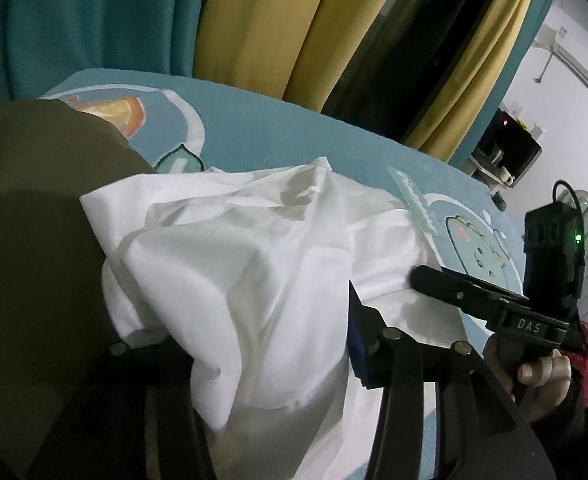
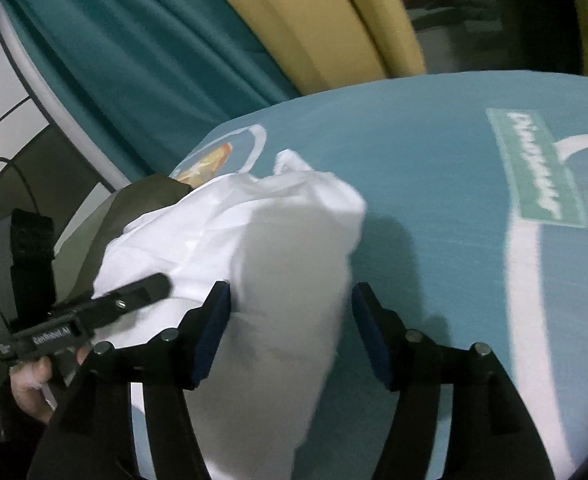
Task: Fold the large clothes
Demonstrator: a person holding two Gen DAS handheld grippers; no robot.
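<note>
A crumpled white garment point(image 1: 233, 240) lies in a heap on the blue printed bed sheet point(image 1: 273, 120). My left gripper point(image 1: 233, 320) stands open around a bunch of it; cloth drapes over its left finger and hides the pad. In the right wrist view the white garment point(image 2: 294, 220) has a thick fold between the jaws of my right gripper point(image 2: 289, 292), which is open: the left pad touches the fold and the right pad stands clear of it. Each gripper shows in the other's view, held by a hand point(image 1: 542, 372), resting close beside the garment.
An olive-brown cloth point(image 1: 33, 200) lies at the left, partly under the white garment. Teal curtains point(image 1: 93, 20) and yellow curtains point(image 1: 261, 20) hang behind the bed. The bed sheet point(image 2: 434, 160) stretches bare to the right. A small shelf point(image 1: 510, 148) stands far right.
</note>
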